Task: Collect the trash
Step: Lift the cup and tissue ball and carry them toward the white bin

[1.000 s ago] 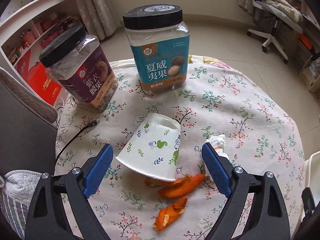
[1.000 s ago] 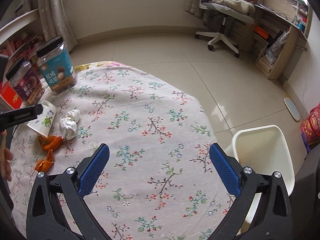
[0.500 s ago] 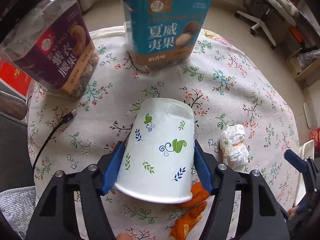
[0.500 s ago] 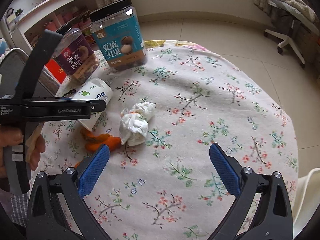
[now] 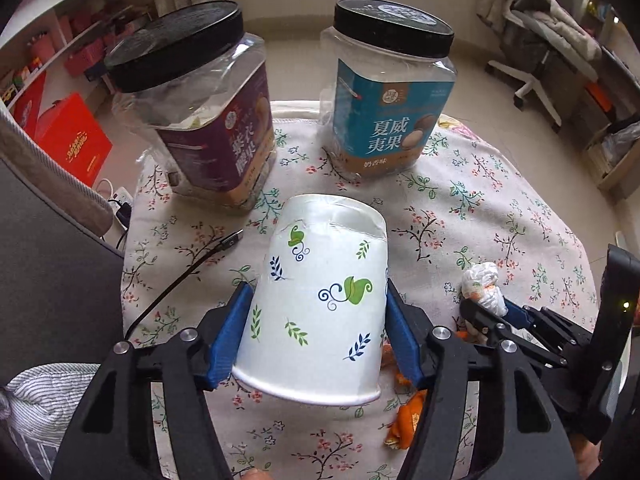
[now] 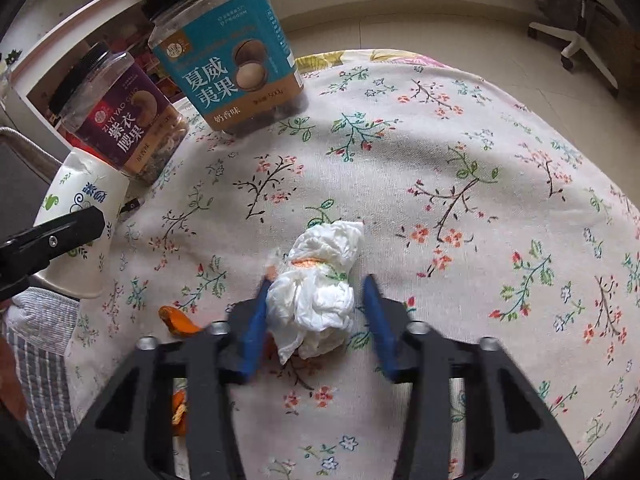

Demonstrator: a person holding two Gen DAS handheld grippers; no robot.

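Now the left gripper (image 5: 318,340) hugs the white paper cup with little leaves (image 5: 320,304), and the right gripper (image 6: 316,316), closing around the crumpled white tissue (image 6: 316,280) on the flowery tablecloth (image 6: 460,152), should squeeze softly, then lift.

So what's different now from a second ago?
The left tool moved in and clamped the paper cup, lifting it off the orange peels. The right tool swung over from the bare side of the table and down around the crumpled tissue; its jaws are closing on it. The two nut jars and the flowered tablecloth stayed put.
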